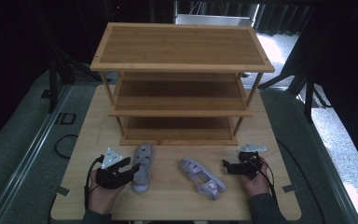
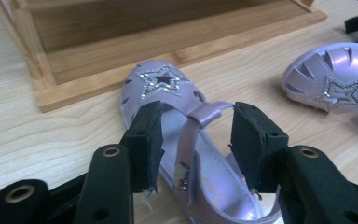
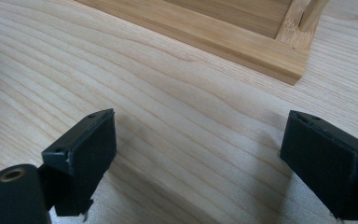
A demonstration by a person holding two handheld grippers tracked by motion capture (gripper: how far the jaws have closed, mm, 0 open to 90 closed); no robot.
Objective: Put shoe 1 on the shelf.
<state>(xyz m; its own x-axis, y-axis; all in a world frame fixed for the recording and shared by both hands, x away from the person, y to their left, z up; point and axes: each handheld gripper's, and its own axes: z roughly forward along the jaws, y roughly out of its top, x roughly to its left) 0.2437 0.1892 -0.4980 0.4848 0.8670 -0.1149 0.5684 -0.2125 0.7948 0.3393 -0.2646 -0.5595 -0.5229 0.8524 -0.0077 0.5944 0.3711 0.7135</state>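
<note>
Down near the front of the light wood tabletop (image 1: pixel 177 196), a lilac plastic sandal with a glittery star on the toe (image 2: pixel 168 112) lies toe toward the three-tier bamboo shoe rack (image 1: pixel 179 70), so probably bound for a shelf. Left tongs (image 2: pixel 196 135) straddle its strap, spread wide, pads not pressing on it. Its twin sandal (image 1: pixel 203 178) lies angled, just short of the right tongs (image 3: pixel 196 158), which gape wide over bare wood, likely waiting their turn.
</note>
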